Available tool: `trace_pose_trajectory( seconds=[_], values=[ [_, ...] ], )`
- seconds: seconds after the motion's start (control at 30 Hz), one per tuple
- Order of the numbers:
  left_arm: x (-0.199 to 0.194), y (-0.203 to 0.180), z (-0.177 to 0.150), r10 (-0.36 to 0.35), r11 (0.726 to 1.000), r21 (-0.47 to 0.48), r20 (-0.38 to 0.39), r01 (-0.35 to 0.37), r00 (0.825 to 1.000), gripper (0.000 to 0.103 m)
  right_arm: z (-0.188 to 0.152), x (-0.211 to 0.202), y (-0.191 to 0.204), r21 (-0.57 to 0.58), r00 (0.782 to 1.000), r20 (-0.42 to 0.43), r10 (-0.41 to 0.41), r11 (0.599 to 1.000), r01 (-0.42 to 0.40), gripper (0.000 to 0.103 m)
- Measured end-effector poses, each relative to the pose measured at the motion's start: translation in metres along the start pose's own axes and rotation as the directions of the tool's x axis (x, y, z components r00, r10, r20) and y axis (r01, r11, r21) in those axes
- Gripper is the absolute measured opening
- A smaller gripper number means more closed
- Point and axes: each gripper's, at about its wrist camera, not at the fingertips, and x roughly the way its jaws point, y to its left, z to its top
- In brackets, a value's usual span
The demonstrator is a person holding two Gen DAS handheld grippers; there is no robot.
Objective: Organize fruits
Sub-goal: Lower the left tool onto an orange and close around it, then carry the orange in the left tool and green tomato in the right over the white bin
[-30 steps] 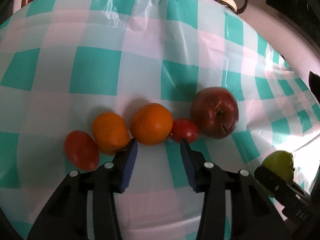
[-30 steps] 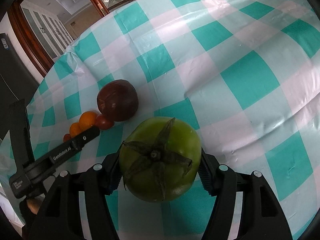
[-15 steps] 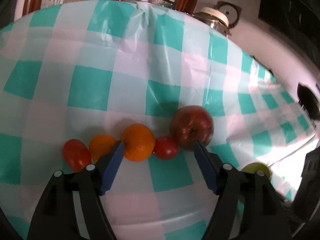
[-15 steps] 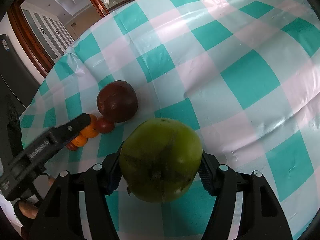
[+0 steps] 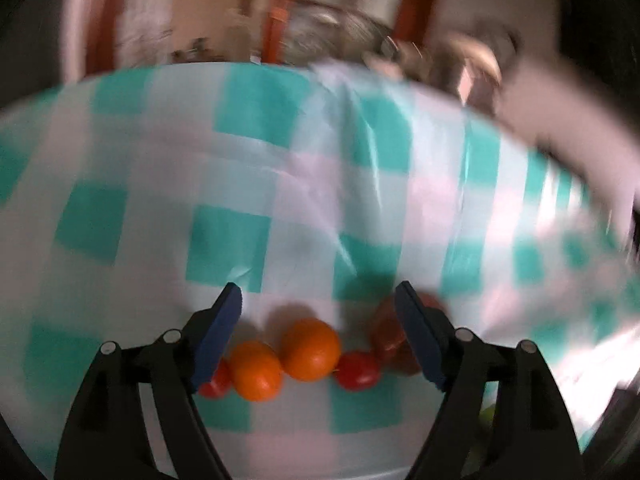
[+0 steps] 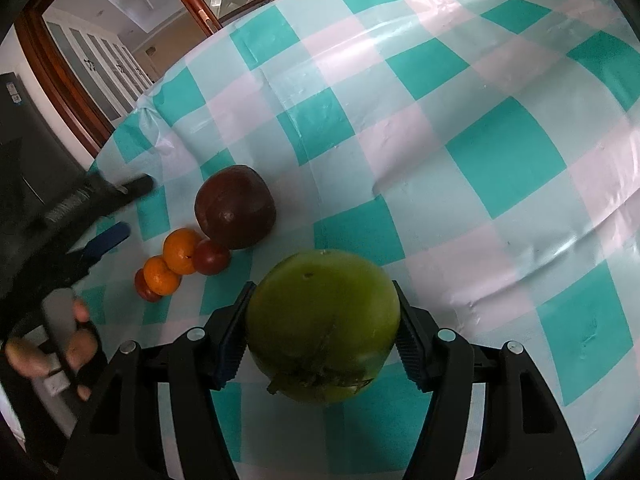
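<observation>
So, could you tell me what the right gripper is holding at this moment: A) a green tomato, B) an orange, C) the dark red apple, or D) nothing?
A: the right gripper has its pads clamped on either side of the green tomato, above the checked tablecloth.

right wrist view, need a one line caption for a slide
Right gripper holds a green tomato above the checked cloth, near a row of fruit led by a dark apple.

Glossy plastic tablecloth [image 6: 440,128], crinkled.
</observation>
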Motion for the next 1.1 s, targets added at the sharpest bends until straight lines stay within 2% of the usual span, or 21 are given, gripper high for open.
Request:
trace_pose_trajectory(
  seconds=[0.1, 0.17, 0.23, 0.3, 0.33, 0.53, 0.57, 0.6, 0.67, 0.8, 0.9, 0.93, 1.0, 1.1],
  values=[
    [0.003, -0.007, -0.008, -0.019, 0.986, 0.166, -0.042, 0.026, 0.999, 0.079, 0.000, 0.000, 0.001, -0.002, 1.000, -0.001, -0.001, 1.000, 0.001, 0.063],
    [0.005, -0.011, -0.014, 0.020, 0.962, 0.272, -0.046, -0.006, 0.999, 0.079, 0.000, 0.000, 0.000, -0.002, 1.000, -0.001, -0.001, 1.000, 0.001, 0.063],
    [0.014, -0.011, -0.016, 0.033, 0.950, 0.312, -0.074, -0.008, 0.997, 0.079, 0.000, 0.000, 0.000, -0.002, 1.000, -0.001, -0.001, 1.000, 0.001, 0.063],
    [0.027, -0.010, -0.017, 0.048, 0.943, 0.332, -0.103, -0.011, 0.994, 0.072, 0.000, 0.000, 0.000, -0.002, 1.000, -0.002, 0.000, 1.000, 0.000, 0.063],
    [0.036, -0.008, -0.019, 0.045, 0.940, 0.340, -0.134, 0.003, 0.990, 0.063, -0.001, 0.000, 0.000, -0.001, 1.000, -0.002, 0.001, 1.000, -0.001, 0.063],
    [0.045, 0.004, -0.015, -0.077, 0.956, 0.265, -0.176, 0.123, 0.981, 0.047, 0.000, 0.000, 0.001, -0.002, 1.000, -0.003, 0.001, 1.000, -0.001, 0.063],
    [0.042, 0.004, -0.016, -0.077, 0.953, 0.277, -0.175, 0.124, 0.982, 0.038, -0.001, 0.000, 0.001, -0.001, 1.000, -0.003, 0.000, 1.000, 0.000, 0.063],
    [0.037, 0.003, -0.018, -0.091, 0.950, 0.281, -0.175, 0.138, 0.980, 0.037, 0.000, 0.000, 0.001, -0.001, 1.000, -0.002, 0.000, 1.000, 0.000, 0.063],
    [0.019, 0.001, -0.026, -0.081, 0.950, 0.288, -0.142, 0.119, 0.986, 0.037, 0.000, 0.000, 0.001, 0.000, 1.000, -0.002, 0.000, 1.000, 0.000, 0.063],
    [-0.023, -0.012, -0.053, -0.103, 0.934, 0.332, -0.106, 0.133, 0.989, 0.037, 0.000, 0.000, 0.001, 0.000, 1.000, -0.003, 0.000, 1.000, 0.000, 0.063],
    [-0.050, -0.023, -0.095, -0.102, 0.913, 0.379, -0.140, 0.148, 0.985, 0.037, 0.000, 0.000, 0.001, 0.000, 1.000, -0.003, 0.000, 1.000, 0.000, 0.063],
    [-0.053, -0.023, -0.105, -0.099, 0.912, 0.381, -0.149, 0.150, 0.984, 0.037, 0.000, 0.000, 0.001, 0.001, 1.000, -0.003, 0.001, 1.000, -0.001, 0.063],
    [-0.061, -0.024, -0.118, -0.086, 0.911, 0.393, -0.121, 0.127, 0.989, 0.038, 0.000, 0.000, 0.001, -0.001, 1.000, -0.002, 0.000, 1.000, 0.000, 0.063],
    [-0.059, -0.023, -0.115, -0.091, 0.918, 0.373, -0.137, 0.136, 0.986, 0.042, 0.000, 0.001, 0.000, 0.001, 1.000, -0.003, 0.001, 1.000, -0.001, 0.063]
  ],
)
